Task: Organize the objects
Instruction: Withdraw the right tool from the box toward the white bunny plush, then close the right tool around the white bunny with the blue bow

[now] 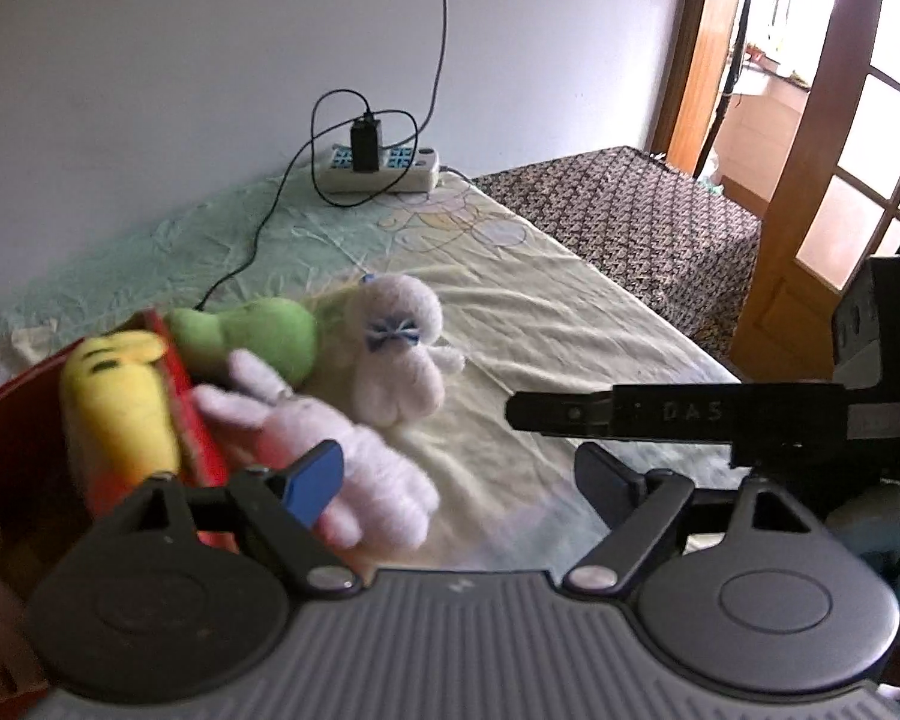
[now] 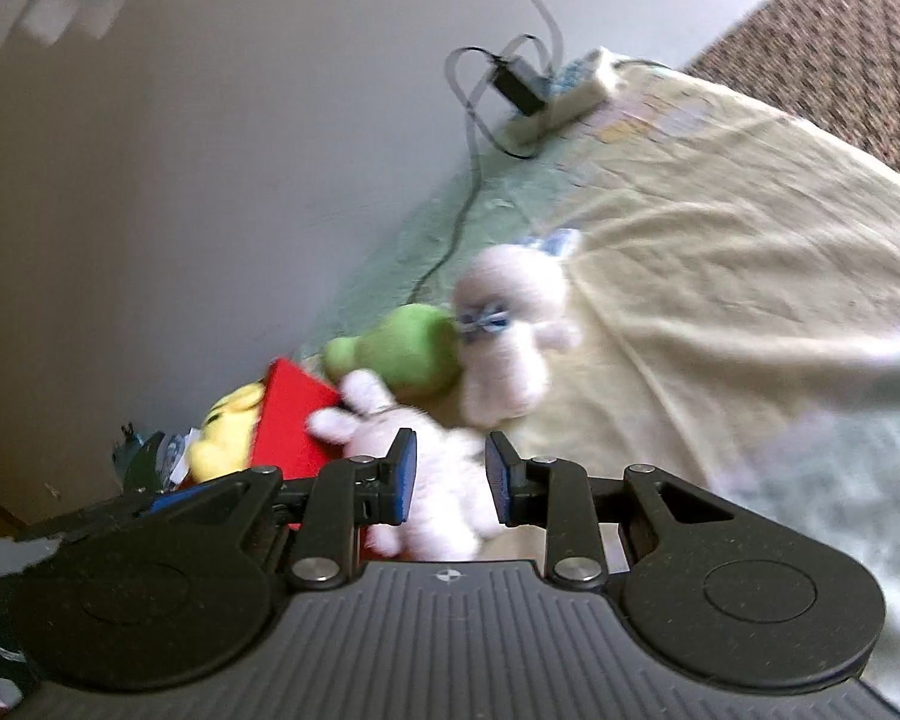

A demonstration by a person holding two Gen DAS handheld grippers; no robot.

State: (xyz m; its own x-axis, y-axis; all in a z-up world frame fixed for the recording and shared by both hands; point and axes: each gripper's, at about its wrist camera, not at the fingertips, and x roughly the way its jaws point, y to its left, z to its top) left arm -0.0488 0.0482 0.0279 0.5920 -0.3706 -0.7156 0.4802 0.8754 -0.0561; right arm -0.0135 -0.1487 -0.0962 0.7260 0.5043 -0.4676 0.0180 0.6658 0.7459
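Note:
A white plush rabbit (image 1: 330,450) lies on the sheet against a red box (image 1: 189,414). A yellow plush (image 1: 120,414) sits in the box. A green plush (image 1: 258,336) and a white plush with blue bows (image 1: 399,348) lie just beyond. My left gripper (image 1: 459,474) is open above the sheet, its left pad by the rabbit. My right gripper (image 2: 450,474) is partly open, its jaws on either side of the rabbit (image 2: 444,480), not closed on it. The red box (image 2: 291,420), yellow plush (image 2: 225,429), green plush (image 2: 402,351) and bowed white plush (image 2: 510,336) show in the right wrist view.
A power strip (image 1: 384,168) with a black charger and cables lies at the bed's far end by the wall. A patterned brown cover (image 1: 642,222) lies on the right, a wooden glazed door (image 1: 810,180) beyond it. The right gripper's body (image 1: 720,414) crosses the left wrist view.

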